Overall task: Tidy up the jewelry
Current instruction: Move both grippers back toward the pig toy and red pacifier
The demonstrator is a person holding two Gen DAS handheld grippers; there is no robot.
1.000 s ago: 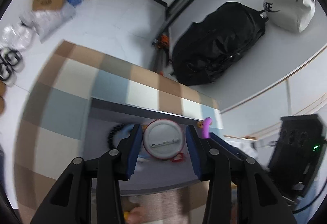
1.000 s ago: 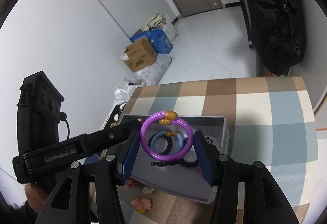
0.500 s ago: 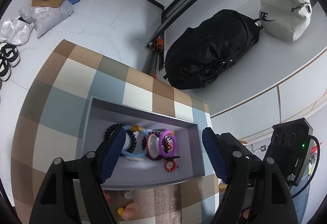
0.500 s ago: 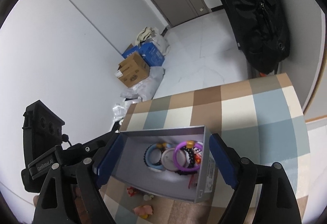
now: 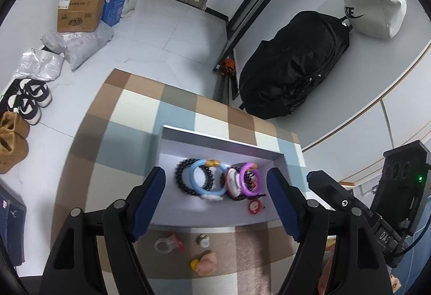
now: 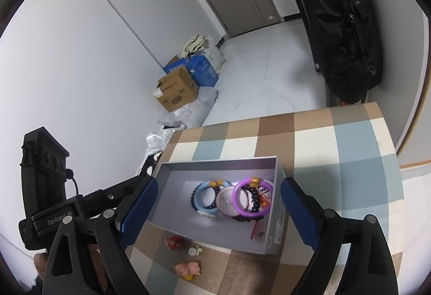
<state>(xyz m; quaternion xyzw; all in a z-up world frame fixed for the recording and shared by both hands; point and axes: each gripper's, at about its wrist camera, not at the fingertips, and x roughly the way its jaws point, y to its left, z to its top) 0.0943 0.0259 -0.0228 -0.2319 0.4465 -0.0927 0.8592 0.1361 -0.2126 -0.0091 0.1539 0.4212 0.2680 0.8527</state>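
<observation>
Small trinkets (image 5: pixel 169 244) are seen lying loose before the grey box (image 5: pixel 215 136), nearer the empty, spread left gripper (image 5: pixel 215 200); the right gripper (image 6: pixel 216 211), also empty, is opening wider.

My left gripper (image 5: pixel 215 196) points steeply downward with its blue-padded jaws spread wide and nothing between the pads. My right gripper (image 6: pixel 218 210) is tilted down too, its jaws opening wider, holding nothing. A bit of my hand (image 6: pixel 41 266) shows behind the left gripper.
</observation>
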